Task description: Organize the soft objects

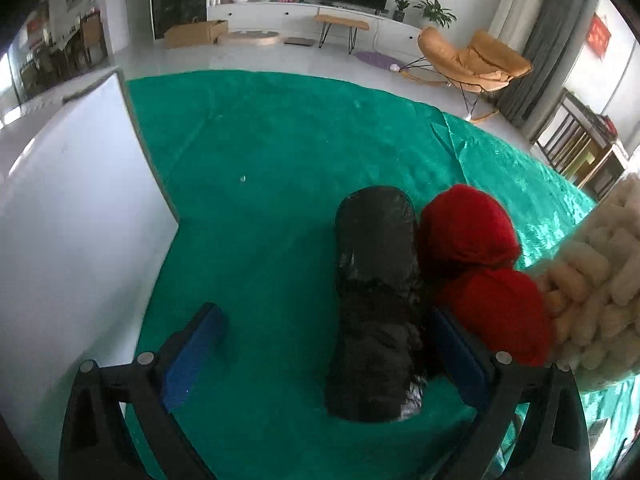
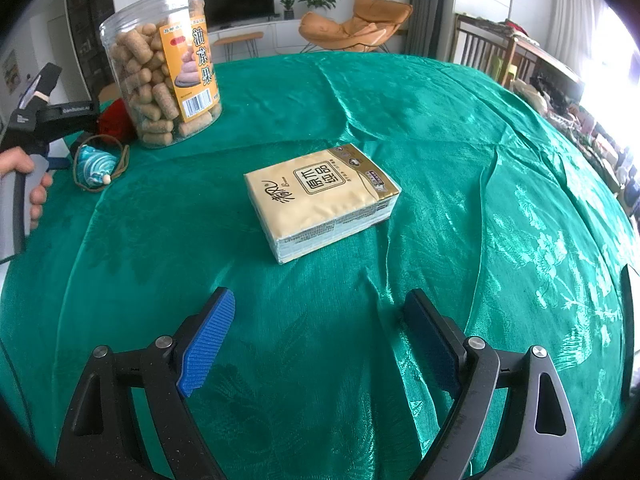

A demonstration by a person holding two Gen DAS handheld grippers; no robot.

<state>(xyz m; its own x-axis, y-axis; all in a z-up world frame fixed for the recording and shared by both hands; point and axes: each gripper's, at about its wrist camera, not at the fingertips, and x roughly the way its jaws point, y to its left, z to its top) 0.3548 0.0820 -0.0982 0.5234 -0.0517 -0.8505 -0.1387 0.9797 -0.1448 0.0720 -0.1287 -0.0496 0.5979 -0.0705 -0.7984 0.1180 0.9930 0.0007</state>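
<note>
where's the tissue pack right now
In the right wrist view the tissue pack lies flat mid-table on the green cloth, ahead of the open right gripper, with the snack jar far left.

A shiny green cloth (image 2: 440,152) covers the whole table, creased in long folds and patterned with a faint floral weave. Sitting flat on it, out in the open, is a yellow tissue pack (image 2: 320,200), nothing touching it. Further back stands a clear plastic jar (image 2: 160,68) of tan snack sticks, upright. Just beside the jar's base, a small blue-and-white spinning top (image 2: 94,168) lies with a brown cord looped round it. In the left wrist view, a black wrapped roll (image 1: 376,300) lies lengthwise on the cloth, a red knitted bundle (image 1: 476,264) pressed against its side. A white board (image 1: 68,216) stands along the cloth's left edge.
</note>
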